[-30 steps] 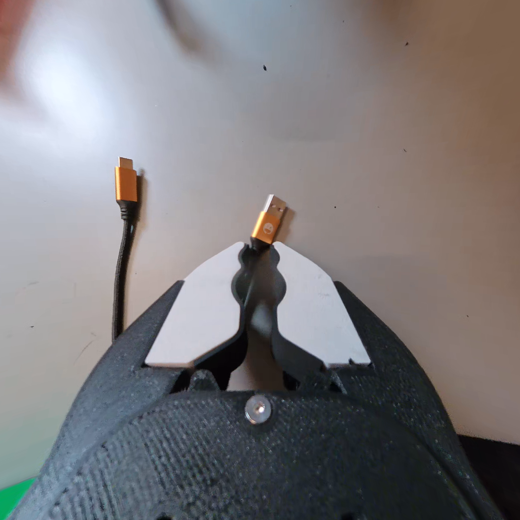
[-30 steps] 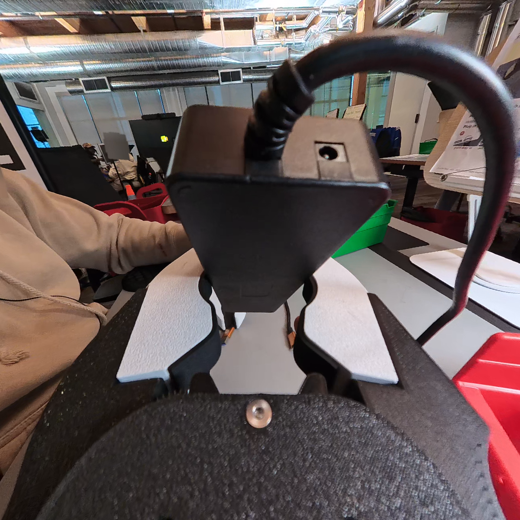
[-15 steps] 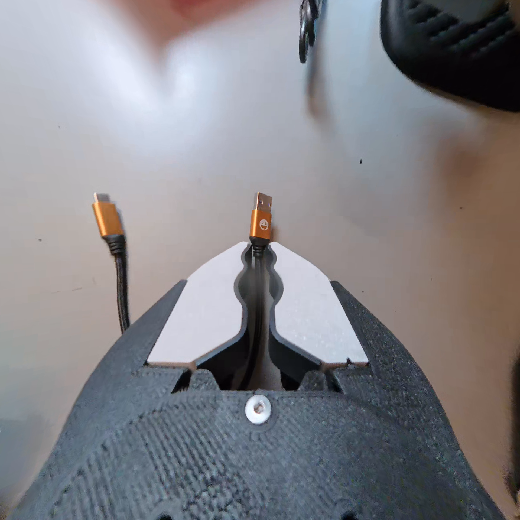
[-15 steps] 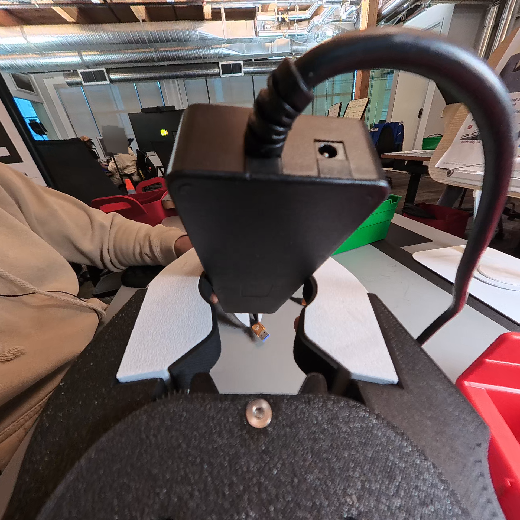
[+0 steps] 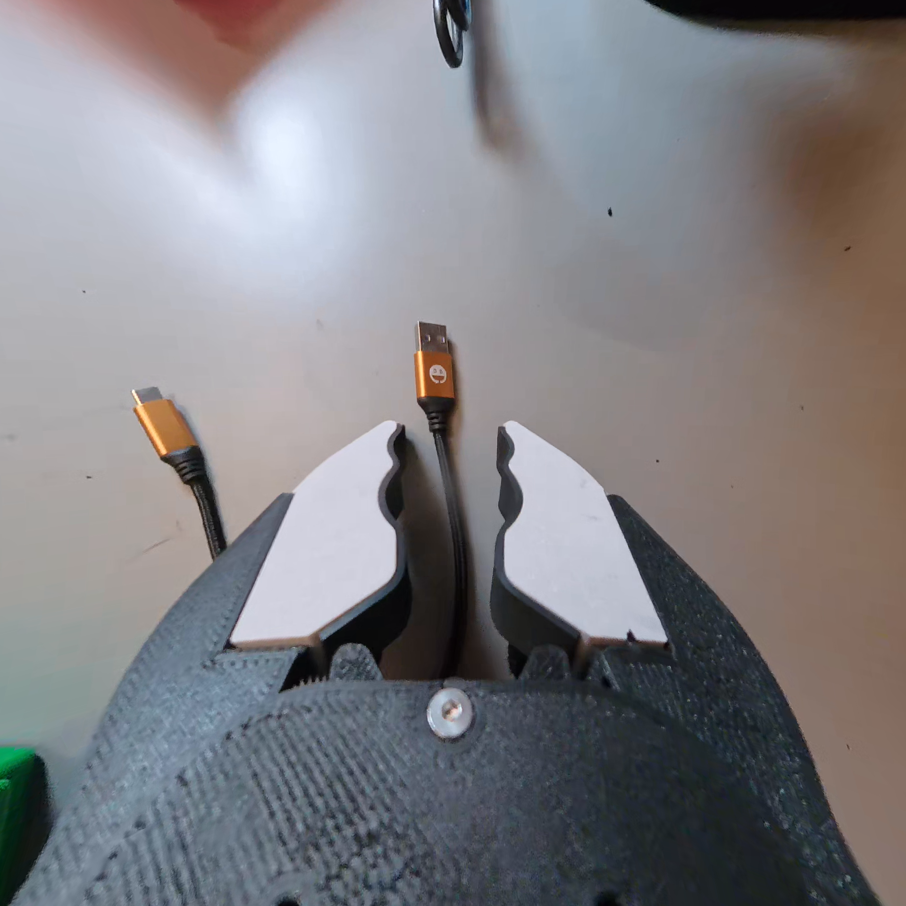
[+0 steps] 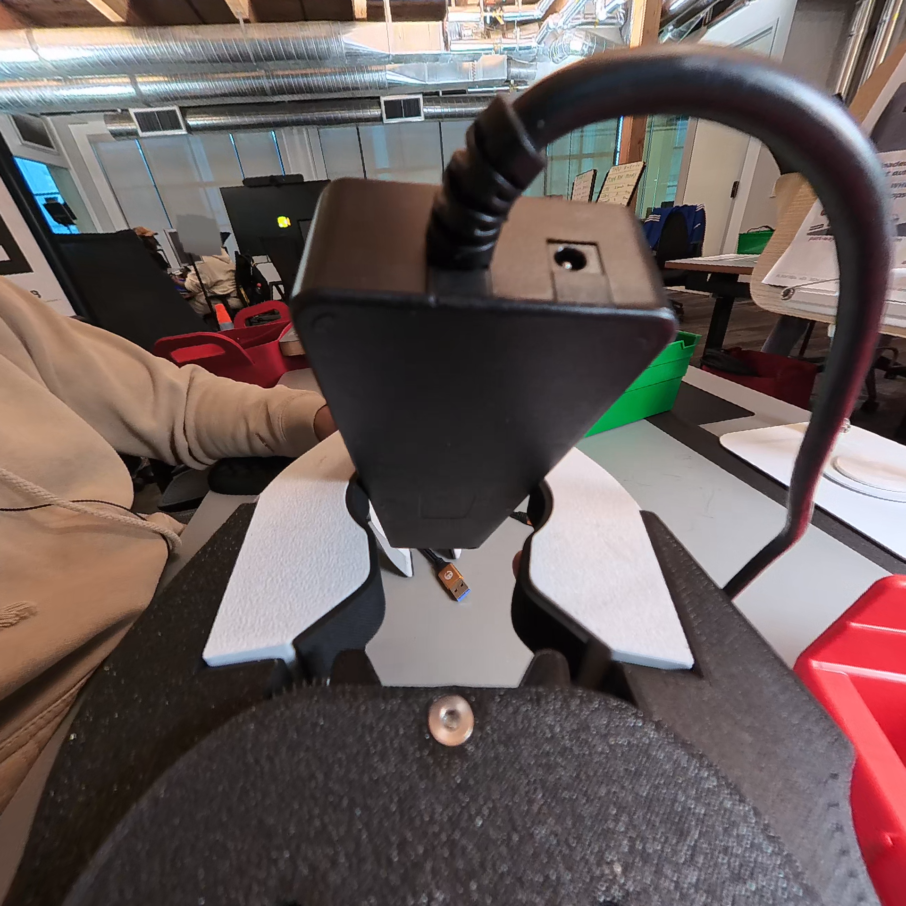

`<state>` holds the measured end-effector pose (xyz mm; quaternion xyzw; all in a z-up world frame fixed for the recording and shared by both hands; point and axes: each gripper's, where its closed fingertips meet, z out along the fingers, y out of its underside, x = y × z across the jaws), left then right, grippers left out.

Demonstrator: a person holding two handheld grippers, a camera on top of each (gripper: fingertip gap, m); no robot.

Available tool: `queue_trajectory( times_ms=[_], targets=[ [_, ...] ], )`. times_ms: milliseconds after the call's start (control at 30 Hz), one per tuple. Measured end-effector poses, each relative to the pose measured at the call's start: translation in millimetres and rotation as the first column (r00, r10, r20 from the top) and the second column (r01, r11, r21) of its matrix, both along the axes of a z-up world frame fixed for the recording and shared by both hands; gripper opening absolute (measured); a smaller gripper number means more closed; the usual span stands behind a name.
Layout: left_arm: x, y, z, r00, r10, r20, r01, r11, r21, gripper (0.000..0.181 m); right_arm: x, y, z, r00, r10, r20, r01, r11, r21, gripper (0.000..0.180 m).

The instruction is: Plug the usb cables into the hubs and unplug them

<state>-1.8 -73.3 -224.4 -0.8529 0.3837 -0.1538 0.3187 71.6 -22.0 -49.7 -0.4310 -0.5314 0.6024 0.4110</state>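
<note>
In the left wrist view my left gripper [image 5: 451,431] is open. A black cable with an orange USB-A plug [image 5: 432,372] lies on the grey table [image 5: 637,343] between the fingers, untouched by either one. A second cable with a smaller orange plug [image 5: 164,426] lies to its left. In the right wrist view my right gripper [image 6: 451,495] is shut on a black hub [image 6: 470,372], held upright above the table. The hub's thick black cable [image 6: 809,162] arcs over to the right. The USB-A plug [image 6: 453,581] shows below the hub, beside a left fingertip [image 6: 397,556].
A red bin [image 6: 863,696] stands at the right and a green bin [image 6: 647,387] farther back. A person's beige sleeve [image 6: 162,407] reaches in from the left. A white mat [image 6: 833,470] lies at the far right. A dark cable loop [image 5: 451,39] hangs at the top.
My left gripper was shut on the cable just behind the USB-A plug; it has opened and the cable now lies loose on the table. My right gripper still holds the hub.
</note>
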Motion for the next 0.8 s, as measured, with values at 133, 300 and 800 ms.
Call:
queue_trajectory(
  times_ms=[133, 300, 800],
  targets=[
    [0.5, 3.8, 0.2, 1.000, 0.000, 0.009, 0.000, 1.000, -0.004, 0.027, -0.6, -0.6, -0.5, 1.000, 0.002, 0.001, -0.002, 1.000, -0.002, 0.063],
    [0.4, 8.5, 0.1, 1.000, -0.007, 0.009, 0.006, 1.000, 0.021, 0.008, -2.5, -2.0, -2.9, 1.000, 0.001, 0.010, -0.001, 1.000, 0.007, 0.063],
    [11.0, -32.9, 129.1, 0.752, -0.216, 0.622, 0.146, 0.976, 0.162, 0.008, 7.8, -42.4, -6.6, 0.972, 0.236, 0.009, -0.236, 0.969, 0.071, 0.063]
  ],
)
